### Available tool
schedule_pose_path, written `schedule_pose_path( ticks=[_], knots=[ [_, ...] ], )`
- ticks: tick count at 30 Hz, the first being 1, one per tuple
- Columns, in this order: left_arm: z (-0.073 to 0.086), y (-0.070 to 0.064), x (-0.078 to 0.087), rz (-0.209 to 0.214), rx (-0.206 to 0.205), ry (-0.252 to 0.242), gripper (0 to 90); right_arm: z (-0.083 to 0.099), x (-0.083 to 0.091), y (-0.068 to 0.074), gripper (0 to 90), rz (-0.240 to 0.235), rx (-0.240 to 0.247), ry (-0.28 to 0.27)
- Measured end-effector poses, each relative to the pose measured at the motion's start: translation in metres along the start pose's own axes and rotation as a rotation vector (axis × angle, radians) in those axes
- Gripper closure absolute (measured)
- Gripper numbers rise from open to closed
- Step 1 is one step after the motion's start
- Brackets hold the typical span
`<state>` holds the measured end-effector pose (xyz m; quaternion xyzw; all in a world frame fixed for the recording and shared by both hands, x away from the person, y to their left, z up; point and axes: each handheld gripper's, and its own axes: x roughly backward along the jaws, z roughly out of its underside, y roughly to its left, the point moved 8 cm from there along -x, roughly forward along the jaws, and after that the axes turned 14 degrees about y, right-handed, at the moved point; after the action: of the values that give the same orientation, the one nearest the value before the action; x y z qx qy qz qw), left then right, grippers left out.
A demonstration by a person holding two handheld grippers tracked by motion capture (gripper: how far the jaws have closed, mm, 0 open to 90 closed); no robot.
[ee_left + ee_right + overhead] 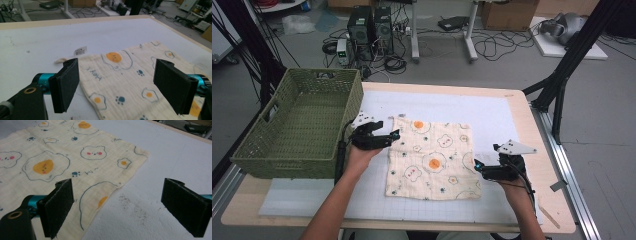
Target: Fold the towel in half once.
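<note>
With the egg-print cloth spread flat on the worktop just right of the green basket, and both the left tongs and right tongs held wide and empty at its edges, only a thin single layer may be pinched, so a corner could slip free.

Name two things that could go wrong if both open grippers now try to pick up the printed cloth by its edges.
The cloth lies flat and thin on the white mat, so the left gripper may close on air or pinch the mat. The right gripper straddles the cloth's edge with one jaw over bare mat, so its hold may be shallow and slip. The green basket stands close beside the left hand; a lift could bump it.
</note>
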<state>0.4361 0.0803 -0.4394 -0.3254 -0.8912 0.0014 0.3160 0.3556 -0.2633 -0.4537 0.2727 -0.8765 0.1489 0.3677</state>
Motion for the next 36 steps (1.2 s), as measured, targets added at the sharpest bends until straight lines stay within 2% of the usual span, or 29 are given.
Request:
schedule_pose_path(
  ticks=[2,7,13,16,18,20,21,23,26,31,36],
  knots=[
    [-0.005,0.0,-0.006,0.009,0.006,0.007,21.8,0.0,0.0,0.0,10.2,-0.001,0.001,0.002],
    [-0.017,0.002,-0.022,-0.016,-0.01,0.045,25.0,0.0,0.0,-0.002,10.2,-0.008,-0.008,-0.001],
    [-0.028,0.012,-0.03,-0.033,0.007,0.063,25.3,0.001,0.0,-0.003,10.3,-0.015,-0.016,0.002],
    [-0.035,0.016,-0.034,-0.04,0.004,0.073,25.6,0.001,-0.001,-0.002,10.3,-0.017,-0.011,0.005],
    [-0.039,0.018,-0.037,-0.04,0.007,0.065,26.9,0.001,-0.002,-0.003,10.3,-0.018,-0.011,0.006],
    [-0.039,0.02,-0.043,-0.039,0.002,0.09,27.6,0.001,-0.002,-0.003,10.2,-0.019,-0.015,0.008],
    [-0.04,0.021,-0.046,-0.037,-0.002,0.1,32.4,0.001,-0.002,-0.003,10.3,-0.02,-0.017,0.008],
    [-0.04,0.023,-0.053,-0.046,-0.009,0.12,33.2,0.001,-0.002,-0.003,10.2,-0.019,-0.014,0.009],
    [-0.038,0.029,-0.06,-0.078,-0.018,0.14,35.4,0.001,-0.002,-0.002,10.3,-0.021,-0.012,0.007],
    [-0.027,0.043,-0.074,-0.148,-0.008,0.21,37.2,0.001,-0.002,-0.004,10.2,-0.02,-0.017,0.003],
    [-0.018,0.048,-0.084,-0.183,-0.02,0.258,38.2,0.001,-0.001,-0.007,10.2,0.001,-0.036,-0.002]
  ],
)
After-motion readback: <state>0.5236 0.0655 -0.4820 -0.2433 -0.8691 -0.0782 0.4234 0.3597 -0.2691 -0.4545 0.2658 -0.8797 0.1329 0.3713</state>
